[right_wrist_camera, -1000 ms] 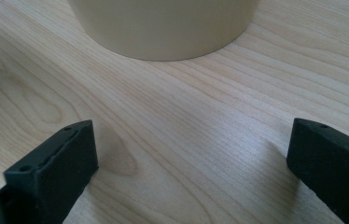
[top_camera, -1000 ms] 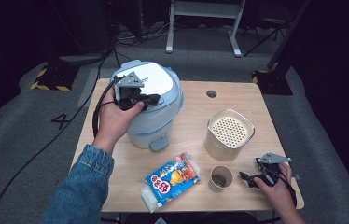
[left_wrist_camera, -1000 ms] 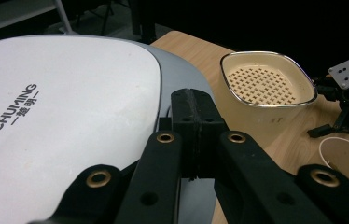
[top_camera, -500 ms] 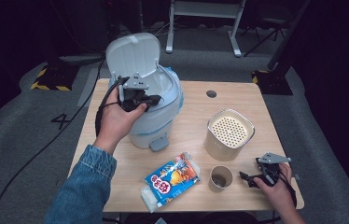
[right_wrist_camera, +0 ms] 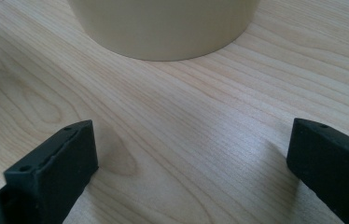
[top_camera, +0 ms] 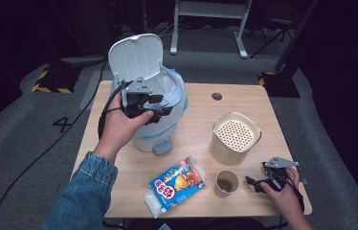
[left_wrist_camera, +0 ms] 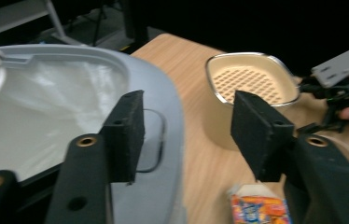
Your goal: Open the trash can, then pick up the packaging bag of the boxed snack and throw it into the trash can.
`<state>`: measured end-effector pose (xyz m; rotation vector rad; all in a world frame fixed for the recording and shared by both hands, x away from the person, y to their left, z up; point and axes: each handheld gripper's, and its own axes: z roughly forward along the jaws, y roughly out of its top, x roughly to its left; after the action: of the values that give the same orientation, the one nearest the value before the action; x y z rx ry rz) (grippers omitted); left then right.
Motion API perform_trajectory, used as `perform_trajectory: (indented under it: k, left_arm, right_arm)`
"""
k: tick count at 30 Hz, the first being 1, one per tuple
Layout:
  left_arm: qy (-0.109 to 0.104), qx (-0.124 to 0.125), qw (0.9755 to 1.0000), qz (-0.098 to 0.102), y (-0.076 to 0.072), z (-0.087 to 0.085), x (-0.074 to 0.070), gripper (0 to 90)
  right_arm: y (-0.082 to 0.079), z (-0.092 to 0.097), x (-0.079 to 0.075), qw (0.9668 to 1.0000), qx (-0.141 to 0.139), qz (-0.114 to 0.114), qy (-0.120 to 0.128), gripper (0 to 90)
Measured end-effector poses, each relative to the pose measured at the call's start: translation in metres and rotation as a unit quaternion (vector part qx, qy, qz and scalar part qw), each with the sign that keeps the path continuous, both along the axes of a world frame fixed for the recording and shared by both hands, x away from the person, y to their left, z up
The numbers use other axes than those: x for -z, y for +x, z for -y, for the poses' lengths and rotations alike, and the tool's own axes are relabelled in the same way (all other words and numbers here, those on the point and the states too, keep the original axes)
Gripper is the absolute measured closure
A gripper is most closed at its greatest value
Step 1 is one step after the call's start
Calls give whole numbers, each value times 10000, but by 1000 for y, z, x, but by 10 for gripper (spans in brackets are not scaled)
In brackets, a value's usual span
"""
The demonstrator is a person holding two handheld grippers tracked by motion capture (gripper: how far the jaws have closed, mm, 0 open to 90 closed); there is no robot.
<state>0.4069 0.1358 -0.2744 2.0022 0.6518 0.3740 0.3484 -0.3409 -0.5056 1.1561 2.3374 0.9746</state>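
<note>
A pale blue-grey bin [top_camera: 165, 129] stands at the table's back left with its lid [top_camera: 135, 55] swung up. A white liner [left_wrist_camera: 56, 107] shows inside it. My left gripper [top_camera: 160, 111] hovers over the bin's front rim [left_wrist_camera: 163, 140], open and holding nothing. A cream canister with a perforated top [top_camera: 235, 136] stands right of the bin. A snack packet [top_camera: 176, 184] and a small paper cup [top_camera: 226, 182] lie near the front edge. My right gripper [top_camera: 258, 184] rests low at the front right, open, facing the canister's base [right_wrist_camera: 163, 28].
The wooden table [top_camera: 201, 110] has a round cable hole [top_camera: 217, 96] at its back. A pedal [top_camera: 162, 147] sticks out from the bin's foot. Beyond the table are a dark floor, cables and a white stand [top_camera: 210, 19].
The bin's lid went from closed to fully raised. My left gripper slid slightly right along the bin's front rim. The right gripper has stayed put.
</note>
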Motion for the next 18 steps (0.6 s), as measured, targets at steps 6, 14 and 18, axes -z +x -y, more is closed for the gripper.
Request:
perform_trajectory:
  k: [6, 14, 18]
  left_arm:
    - [-69, 96, 9999, 19, -17, -2, -2, 358]
    - [168, 235, 9996, 64, -41, 2, 7, 323]
    - [162, 360, 9992, 28, -52, 5, 19, 319]
  right_arm:
    - [0, 0, 0, 10000, 0, 1, 1, 18]
    - [0, 0, 0, 10000, 0, 0, 0, 19]
    - [0, 0, 0, 10000, 0, -1, 1, 18]
